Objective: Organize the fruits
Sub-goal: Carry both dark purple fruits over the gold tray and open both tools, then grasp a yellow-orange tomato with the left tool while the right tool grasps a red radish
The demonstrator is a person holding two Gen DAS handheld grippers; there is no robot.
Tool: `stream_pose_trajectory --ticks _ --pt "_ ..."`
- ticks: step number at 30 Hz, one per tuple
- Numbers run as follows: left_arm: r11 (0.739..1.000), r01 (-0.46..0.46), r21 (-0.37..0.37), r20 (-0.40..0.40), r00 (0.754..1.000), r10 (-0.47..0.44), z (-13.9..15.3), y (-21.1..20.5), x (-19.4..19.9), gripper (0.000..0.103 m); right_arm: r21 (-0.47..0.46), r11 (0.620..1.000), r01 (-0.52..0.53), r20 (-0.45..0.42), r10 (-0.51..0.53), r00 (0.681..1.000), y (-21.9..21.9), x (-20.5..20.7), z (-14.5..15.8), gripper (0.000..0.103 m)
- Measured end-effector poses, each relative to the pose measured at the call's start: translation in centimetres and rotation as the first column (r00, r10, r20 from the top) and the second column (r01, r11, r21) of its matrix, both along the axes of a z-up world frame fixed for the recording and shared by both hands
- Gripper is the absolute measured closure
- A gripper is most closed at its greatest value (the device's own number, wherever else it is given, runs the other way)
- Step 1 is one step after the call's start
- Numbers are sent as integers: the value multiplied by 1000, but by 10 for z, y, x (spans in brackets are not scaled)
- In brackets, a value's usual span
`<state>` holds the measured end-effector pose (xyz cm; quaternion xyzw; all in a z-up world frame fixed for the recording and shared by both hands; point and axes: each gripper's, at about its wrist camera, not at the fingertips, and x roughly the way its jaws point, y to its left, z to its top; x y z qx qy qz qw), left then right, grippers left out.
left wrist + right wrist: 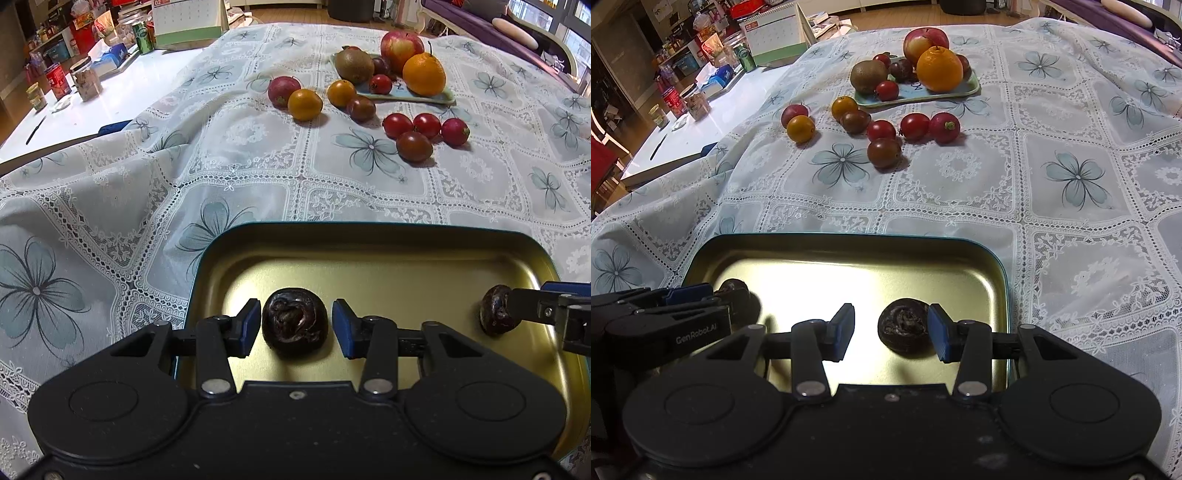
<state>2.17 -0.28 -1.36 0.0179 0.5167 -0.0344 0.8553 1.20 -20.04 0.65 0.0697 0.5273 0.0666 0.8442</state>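
Note:
A gold metal tray [369, 254] lies near me on the lace tablecloth; it also shows in the right wrist view [849, 251]. My left gripper [294, 328] is open, its blue pads on either side of a dark wrinkled fruit [294, 323] resting in the tray, with small gaps. My right gripper [891, 330] is open around a second dark fruit [905, 326], which lies against its right pad. That fruit [495, 310] and the right gripper's fingers [532, 308] show at the right of the left wrist view.
Farther off, a pale green plate [960, 92] holds an apple [923, 38], an orange [940, 68], a kiwi [868, 75] and small fruits. Several loose tomatoes and small oranges [882, 151] lie on the cloth before it. A cluttered white counter [683, 122] stands left.

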Motion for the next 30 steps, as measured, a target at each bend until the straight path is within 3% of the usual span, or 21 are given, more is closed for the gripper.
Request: stream_pose_trajectory --ticks 8,16,23,30 --pt "998 67 -9 -47 997 -67 6 -2 8 52 19 1000 11 -58 -10 998 -6 9 2 58" --pt "993 108 -41 -105 988 -112 17 1 44 52 49 998 31 -67 -27 997 -16 31 11 58" --pt "998 58 28 -53 997 -56 27 8 96 52 16 997 81 -39 -80 996 -28 76 11 58" --pt "999 18 45 -56 998 -16 17 13 152 52 2 992 127 -20 -127 992 -40 136 6 57"
